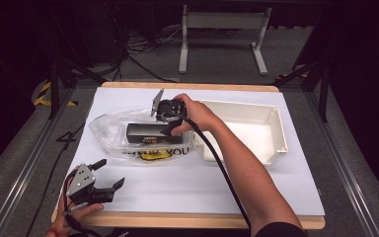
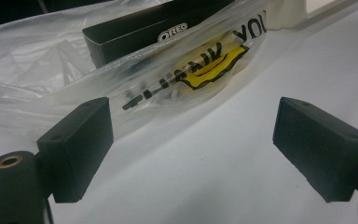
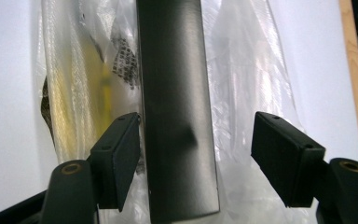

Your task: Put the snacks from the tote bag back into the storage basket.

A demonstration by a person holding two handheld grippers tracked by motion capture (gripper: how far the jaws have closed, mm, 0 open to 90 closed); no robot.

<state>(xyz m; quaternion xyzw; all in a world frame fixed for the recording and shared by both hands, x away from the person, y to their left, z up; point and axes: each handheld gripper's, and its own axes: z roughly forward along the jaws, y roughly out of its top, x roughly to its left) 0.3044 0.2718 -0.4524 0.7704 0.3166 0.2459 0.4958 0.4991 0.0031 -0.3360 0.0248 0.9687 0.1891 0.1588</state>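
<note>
A black Oreo box lies inside a clear plastic bag printed with "THANK YOU" and a yellow smile, near the table's middle. My right gripper is over the box's right end, open. In the right gripper view the box runs lengthwise between the jaws of the right gripper; the left jaw is close beside its edge and the right jaw stands apart over the bag. My left gripper rests open at the front left. The left gripper faces the bag and box.
A white rectangular tray stands right of the bag, its corner in the left gripper view. White paper covers the wooden table. The right gripper's cable trails along the forearm. A table frame stands beyond.
</note>
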